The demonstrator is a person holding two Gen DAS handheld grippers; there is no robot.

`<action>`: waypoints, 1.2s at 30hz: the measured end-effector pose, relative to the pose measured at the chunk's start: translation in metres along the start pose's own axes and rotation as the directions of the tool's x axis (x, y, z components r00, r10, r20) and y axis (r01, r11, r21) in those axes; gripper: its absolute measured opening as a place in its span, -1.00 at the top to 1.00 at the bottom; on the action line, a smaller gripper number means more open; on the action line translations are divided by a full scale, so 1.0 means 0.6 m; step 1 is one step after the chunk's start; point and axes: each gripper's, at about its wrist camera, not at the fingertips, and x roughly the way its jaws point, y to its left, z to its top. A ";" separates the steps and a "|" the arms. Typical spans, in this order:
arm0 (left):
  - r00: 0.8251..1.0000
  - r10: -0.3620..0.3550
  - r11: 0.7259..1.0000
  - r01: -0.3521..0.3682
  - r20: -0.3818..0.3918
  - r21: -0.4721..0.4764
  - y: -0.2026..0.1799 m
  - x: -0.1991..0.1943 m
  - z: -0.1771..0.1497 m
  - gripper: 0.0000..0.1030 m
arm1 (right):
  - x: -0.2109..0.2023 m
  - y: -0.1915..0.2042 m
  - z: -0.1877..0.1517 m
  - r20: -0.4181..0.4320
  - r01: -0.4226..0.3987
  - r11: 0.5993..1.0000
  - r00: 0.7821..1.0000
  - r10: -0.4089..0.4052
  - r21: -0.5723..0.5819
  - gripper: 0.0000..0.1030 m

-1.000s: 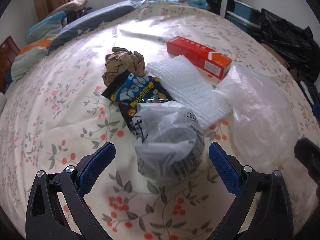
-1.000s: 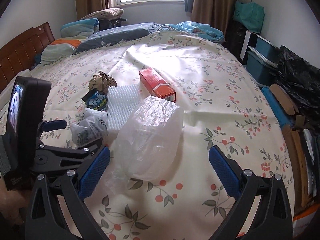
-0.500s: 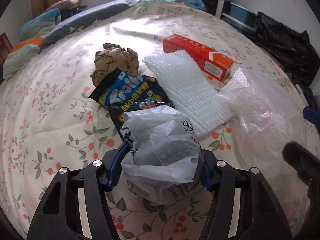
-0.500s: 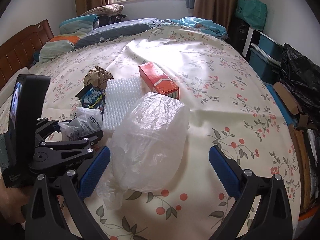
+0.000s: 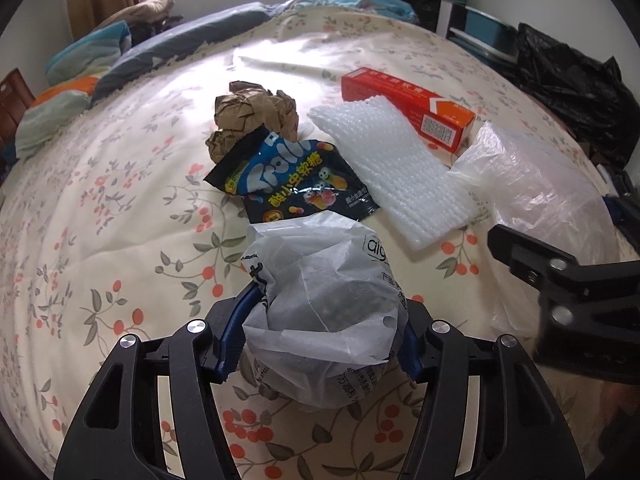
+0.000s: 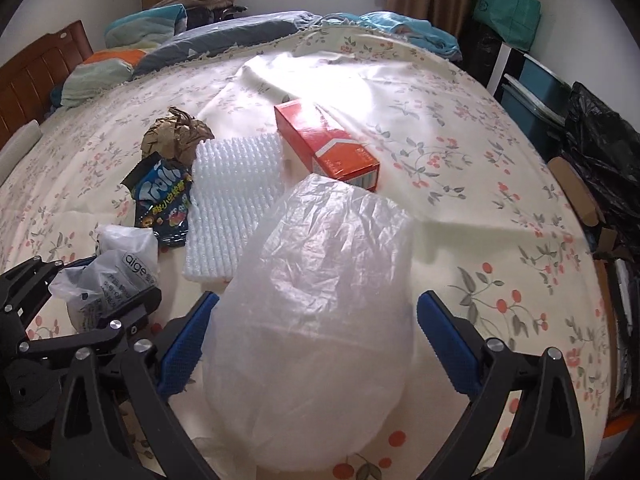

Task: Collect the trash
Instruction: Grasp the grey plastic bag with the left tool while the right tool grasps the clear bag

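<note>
Trash lies on a floral bedsheet point(image 5: 100, 240). My left gripper point(image 5: 324, 320) is shut on a grey-white plastic bag point(image 5: 320, 300) with dark contents, its blue pads pressing both sides. My right gripper point(image 6: 318, 340) straddles a puffed clear plastic bag point(image 6: 320, 300). Its jaws are closing, and the right pad still stands off the bag. Beyond them lie a dark candy wrapper point(image 5: 292, 180), a white bubble-wrap sheet point(image 5: 400, 172), a red carton point(image 5: 404, 100) and crumpled brown paper point(image 5: 248, 116). The right wrist view shows the left gripper point(image 6: 80, 320) holding the grey bag point(image 6: 108, 276).
Pillows point(image 6: 132, 40) and a wooden headboard point(image 6: 36, 68) are at the far left. A black bin bag point(image 6: 600, 148), blue storage boxes point(image 6: 532, 92) and cardboard point(image 6: 576, 192) stand beyond the bed's right edge.
My left gripper closed on the grey-white bag and has held it since. My right gripper moved forward and down over the clear bag, and its jaws have started to narrow.
</note>
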 end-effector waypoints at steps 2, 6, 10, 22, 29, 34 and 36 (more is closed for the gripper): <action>1.000 -0.001 1.000 0.001 0.002 0.008 -0.002 0.000 -0.001 -0.15 | 0.001 -0.002 -0.003 0.003 -0.015 1.000 1.000 0.015 -0.001 -0.56; 1.000 -0.009 1.000 0.008 0.004 0.010 -0.002 -0.005 -0.005 -0.10 | -0.009 -0.003 -0.009 0.021 -0.036 0.999 0.999 0.037 -0.022 -0.52; 1.000 -0.009 1.000 0.009 0.002 0.008 -0.002 -0.018 -0.013 -0.08 | -0.037 -0.011 -0.021 0.039 -0.061 0.998 0.997 0.062 -0.020 -0.50; 1.000 -0.010 1.000 0.009 0.028 0.018 -0.014 -0.135 -0.064 -0.07 | -0.165 -0.005 -0.072 0.080 -0.121 0.991 0.989 0.125 -0.049 -0.50; 0.999 -0.014 1.000 0.013 0.040 0.025 -0.024 -0.231 -0.111 -0.07 | -0.263 0.014 -0.121 0.106 -0.166 0.983 0.979 0.173 -0.075 -0.50; 0.999 -0.007 1.000 0.005 0.046 0.027 -0.025 -0.299 -0.151 -0.07 | -0.334 0.029 -0.164 0.121 -0.190 0.977 0.972 0.201 -0.099 -0.50; 0.999 -0.008 1.000 0.007 0.046 0.026 -0.024 -0.322 -0.168 -0.07 | -0.362 0.035 -0.184 0.126 -0.199 0.974 0.969 0.211 -0.106 -0.50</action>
